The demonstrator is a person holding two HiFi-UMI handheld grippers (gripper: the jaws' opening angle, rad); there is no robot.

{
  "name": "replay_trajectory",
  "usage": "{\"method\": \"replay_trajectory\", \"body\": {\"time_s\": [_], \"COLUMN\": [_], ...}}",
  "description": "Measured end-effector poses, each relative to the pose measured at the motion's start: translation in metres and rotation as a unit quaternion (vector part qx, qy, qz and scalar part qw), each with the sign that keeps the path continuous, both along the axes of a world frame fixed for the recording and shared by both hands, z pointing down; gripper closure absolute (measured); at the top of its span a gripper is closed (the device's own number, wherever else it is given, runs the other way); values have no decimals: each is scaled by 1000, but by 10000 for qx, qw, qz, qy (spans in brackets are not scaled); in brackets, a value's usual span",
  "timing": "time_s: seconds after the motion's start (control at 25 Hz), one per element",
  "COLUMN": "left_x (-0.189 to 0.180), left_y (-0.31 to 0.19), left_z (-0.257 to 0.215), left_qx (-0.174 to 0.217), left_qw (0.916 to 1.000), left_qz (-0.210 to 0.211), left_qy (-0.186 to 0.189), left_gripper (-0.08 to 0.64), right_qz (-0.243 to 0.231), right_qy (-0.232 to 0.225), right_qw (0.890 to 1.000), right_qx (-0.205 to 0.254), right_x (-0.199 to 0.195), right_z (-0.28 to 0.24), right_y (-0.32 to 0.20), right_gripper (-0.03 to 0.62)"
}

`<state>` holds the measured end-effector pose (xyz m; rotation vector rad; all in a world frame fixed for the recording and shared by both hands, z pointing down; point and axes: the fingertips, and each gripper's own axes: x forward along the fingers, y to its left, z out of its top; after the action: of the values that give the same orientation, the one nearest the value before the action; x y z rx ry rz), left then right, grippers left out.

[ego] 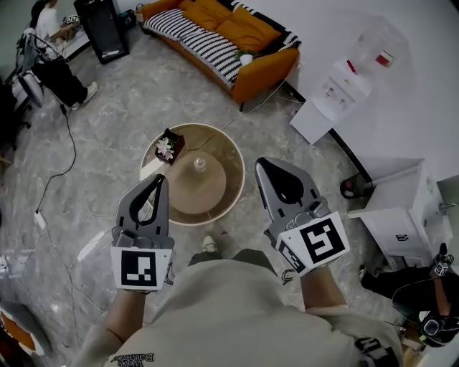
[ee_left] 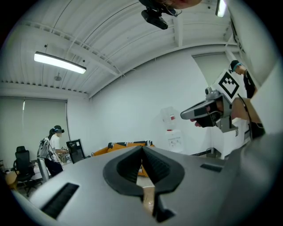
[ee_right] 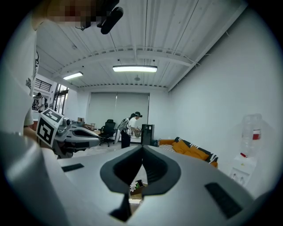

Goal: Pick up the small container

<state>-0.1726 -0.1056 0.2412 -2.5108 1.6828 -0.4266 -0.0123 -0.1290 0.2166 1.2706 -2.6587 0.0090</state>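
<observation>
A small pale container (ego: 199, 165) stands at the middle of a low round beige table (ego: 228, 192) on the floor below me. Both grippers are held high above the table, apart from it. My left gripper (ego: 161, 179) hangs over the table's left side with its jaws shut and nothing between them; its joined tips show in the left gripper view (ee_left: 142, 148). My right gripper (ego: 259, 163) is over the table's right edge, its jaws closed tip to tip and empty (ee_right: 142, 146). Each gripper also shows in the other's view: right gripper (ee_left: 199, 115), left gripper (ee_right: 84, 137).
A dark box of white flowers (ego: 169, 147) sits at the table's far left edge. An orange sofa (ego: 215, 32) stands beyond, a water dispenser (ego: 344, 86) and white cabinet (ego: 401, 211) to the right. A cable (ego: 61, 168) trails on the floor at left. A person (ego: 50, 21) is far left.
</observation>
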Motion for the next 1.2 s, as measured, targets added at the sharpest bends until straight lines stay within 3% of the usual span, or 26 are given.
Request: {"method": "replay_trajectory", "body": {"time_s": [0.36,0.56,1.08,1.2], "left_x": [0,12,33,37], "left_y": [-25,-35,-60,-72], "left_z": [14,11,21,27], "left_qx": [-198,-198,-281,-318], "left_qw": [9998,9992,9982,9985], "left_qz": [-39,-75,-360,-315], "left_qy": [57,329,383,320], "left_gripper": [554,554,550,445], "right_qz": [-93,-214,-414,-477], "right_qy": [-168,-113,-197,-203], "right_qw": [9992,9989,9972,9967], "right_qx": [-357,-404,-599,-633], "right_x": [2,11,36,36], "right_z": [9,15,33,41], "right_y": [-26,-39,-71,-82], "right_gripper": [595,595,595,595]}}
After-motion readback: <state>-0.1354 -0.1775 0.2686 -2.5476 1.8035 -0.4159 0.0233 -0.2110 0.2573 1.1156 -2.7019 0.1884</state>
